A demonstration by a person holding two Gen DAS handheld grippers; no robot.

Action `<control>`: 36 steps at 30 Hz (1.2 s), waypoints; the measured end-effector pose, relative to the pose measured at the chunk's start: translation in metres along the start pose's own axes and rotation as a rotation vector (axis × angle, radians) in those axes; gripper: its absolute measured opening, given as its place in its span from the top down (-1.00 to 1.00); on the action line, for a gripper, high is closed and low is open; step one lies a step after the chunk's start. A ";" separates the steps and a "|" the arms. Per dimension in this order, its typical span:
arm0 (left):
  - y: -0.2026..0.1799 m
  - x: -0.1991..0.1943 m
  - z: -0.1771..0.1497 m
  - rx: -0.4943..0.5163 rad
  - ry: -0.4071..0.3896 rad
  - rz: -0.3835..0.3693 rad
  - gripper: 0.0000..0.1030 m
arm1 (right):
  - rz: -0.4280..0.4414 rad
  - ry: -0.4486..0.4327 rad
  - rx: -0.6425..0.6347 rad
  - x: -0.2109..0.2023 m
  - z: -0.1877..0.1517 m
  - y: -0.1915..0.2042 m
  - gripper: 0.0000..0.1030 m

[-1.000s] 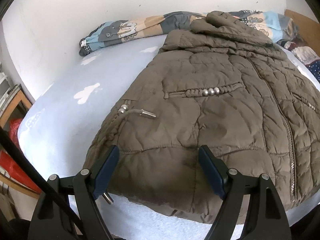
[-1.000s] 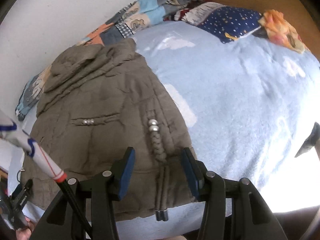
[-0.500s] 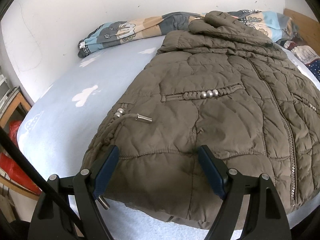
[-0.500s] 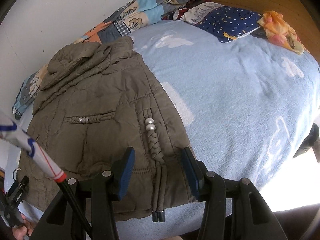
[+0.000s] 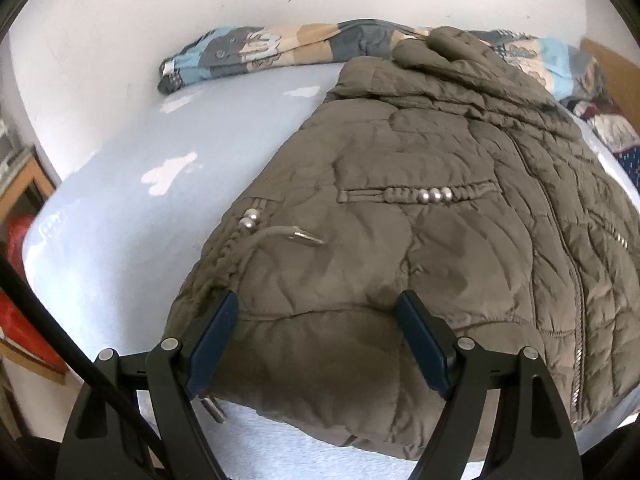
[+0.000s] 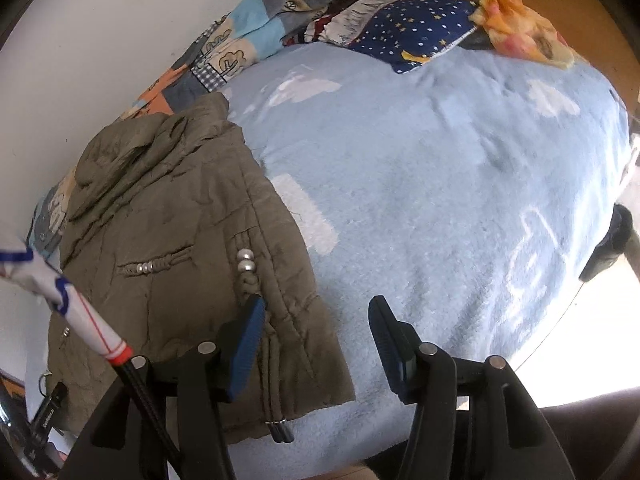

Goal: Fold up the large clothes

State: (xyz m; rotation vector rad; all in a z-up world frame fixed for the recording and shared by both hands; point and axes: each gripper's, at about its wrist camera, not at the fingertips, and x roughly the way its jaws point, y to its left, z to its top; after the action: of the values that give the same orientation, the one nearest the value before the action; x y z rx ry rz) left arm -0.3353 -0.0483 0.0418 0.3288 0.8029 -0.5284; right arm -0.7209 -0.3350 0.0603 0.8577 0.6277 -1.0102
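olive-brown quilted puffer jacket (image 5: pixel 420 240) flat on light-blue cloud-print blanket (image 6: pixel 440 180). left gripper (image 5: pixel 318 344) wide over hem, empty. right gripper (image 6: pixel 316 348) opening, empty, at hem corner. best to pinch both hem corners deep, lift evenly.

right tongs (image 6: pixel 316 320): opening, nothing gripped | jacket (image 6: pixel 180 240): flat on blanket (image 6: pixel 440 180)

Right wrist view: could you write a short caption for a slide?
Right hand-held gripper opening over the hem corner of a brown jacket laid on a blue blanket.

Jacket (image 5: pixel 400 240) right side cut off at edge
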 end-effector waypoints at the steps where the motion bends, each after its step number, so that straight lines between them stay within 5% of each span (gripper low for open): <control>1: 0.005 -0.001 0.001 -0.012 0.004 -0.008 -0.56 | 0.003 0.002 0.005 0.000 0.000 -0.001 -0.13; 12: 0.094 -0.017 0.016 -0.268 0.086 -0.162 -0.56 | 0.084 0.058 0.109 0.006 -0.003 -0.018 -0.18; 24: 0.150 0.038 -0.024 -0.652 0.300 -0.374 -0.56 | 0.191 0.177 0.151 0.030 -0.016 -0.010 -0.25; 36: 0.123 0.031 -0.028 -0.631 0.251 -0.461 -0.56 | 0.221 0.212 0.134 0.039 -0.022 0.004 -0.35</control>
State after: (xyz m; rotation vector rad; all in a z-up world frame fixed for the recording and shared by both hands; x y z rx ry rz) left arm -0.2646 0.0564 0.0096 -0.3917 1.2522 -0.6360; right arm -0.7026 -0.3333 0.0191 1.1369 0.6331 -0.7726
